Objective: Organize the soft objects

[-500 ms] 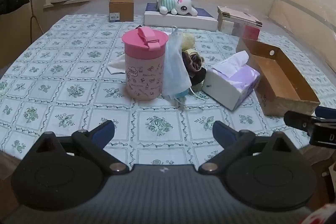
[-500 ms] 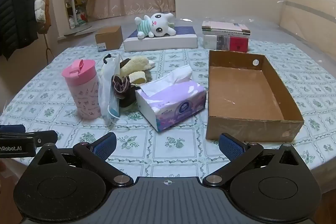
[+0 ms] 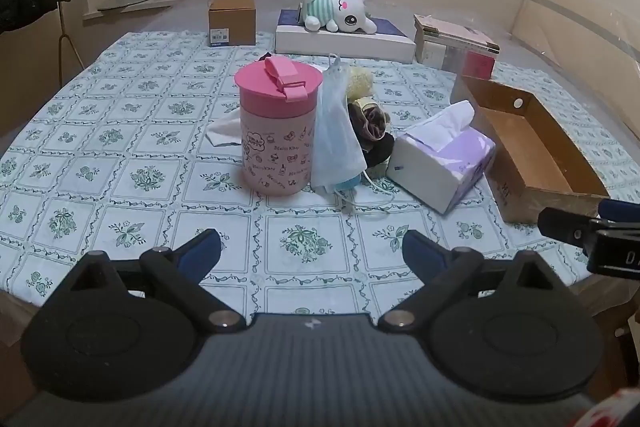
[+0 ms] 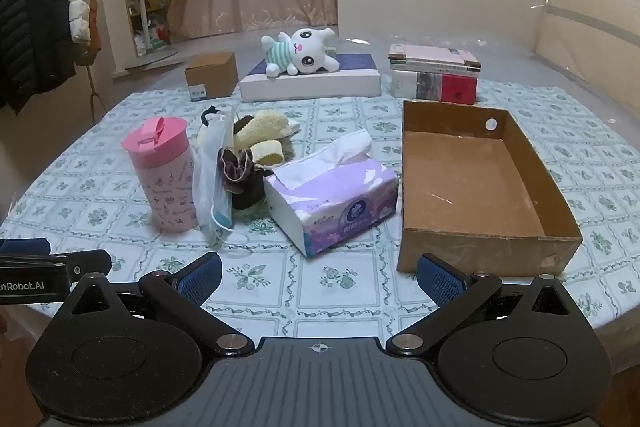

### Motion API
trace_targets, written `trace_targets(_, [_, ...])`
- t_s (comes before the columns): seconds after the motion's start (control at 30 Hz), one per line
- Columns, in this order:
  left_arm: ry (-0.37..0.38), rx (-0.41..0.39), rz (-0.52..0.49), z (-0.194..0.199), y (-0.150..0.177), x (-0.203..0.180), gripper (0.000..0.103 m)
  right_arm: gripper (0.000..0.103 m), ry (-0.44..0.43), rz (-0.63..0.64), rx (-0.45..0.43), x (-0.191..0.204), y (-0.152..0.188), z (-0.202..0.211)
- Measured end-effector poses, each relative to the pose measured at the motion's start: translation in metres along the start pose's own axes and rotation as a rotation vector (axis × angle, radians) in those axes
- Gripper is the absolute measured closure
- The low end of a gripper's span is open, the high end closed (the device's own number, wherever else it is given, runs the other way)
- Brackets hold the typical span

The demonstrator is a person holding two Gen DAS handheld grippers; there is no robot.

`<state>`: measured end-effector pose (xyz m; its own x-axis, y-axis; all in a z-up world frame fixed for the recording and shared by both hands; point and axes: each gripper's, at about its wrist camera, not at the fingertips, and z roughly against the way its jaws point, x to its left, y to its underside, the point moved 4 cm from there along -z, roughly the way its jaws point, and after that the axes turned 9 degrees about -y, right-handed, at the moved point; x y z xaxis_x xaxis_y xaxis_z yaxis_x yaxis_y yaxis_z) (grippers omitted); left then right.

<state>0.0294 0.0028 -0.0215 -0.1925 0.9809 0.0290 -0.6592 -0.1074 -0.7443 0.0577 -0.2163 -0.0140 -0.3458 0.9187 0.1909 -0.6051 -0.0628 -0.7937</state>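
**Two open grippers waiting by the soft things**

Almost nothing is moving since the picture from a moment ago: both grippers are still hanging over the near edge of the table, and every thing is sitting in the same spot. The left gripper [image 3: 311, 247] is holding its blue fingers wide apart with nothing between them. The right gripper [image 4: 319, 271] is doing the same, wide apart and holding nothing.

The soft things are lying in a small heap in the middle of the flowered tablecloth [image 4: 344, 279]. A pale blue face mask [image 3: 335, 131] is leaning against the pink cup [image 3: 278, 127]. Just behind the mask, a brown scrunchie [image 4: 235, 167] is resting on something dark, and fluffy yellow socks [image 4: 260, 137] are lying behind that. A purple tissue pack [image 4: 340, 203] is sitting just beside the heap, with a white tissue sticking up from the top. The open cardboard box [image 4: 480, 251] is sitting to the right of the tissues, near but not touching.

Far back, a white bunny toy [image 4: 298, 53] is lying on a flat white box [image 4: 312, 85], between a small brown box [image 4: 211, 75] and a stack of books [image 4: 434, 75]
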Motion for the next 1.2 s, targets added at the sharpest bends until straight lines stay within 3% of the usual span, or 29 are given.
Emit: trace_targets(1.2, [0.01, 0.0, 0.005, 0.0017, 0.0036, -0.0027, 0.007, 0.0, 0.006, -0.001, -0.008, 0.0025, 0.0037, 0.0029])
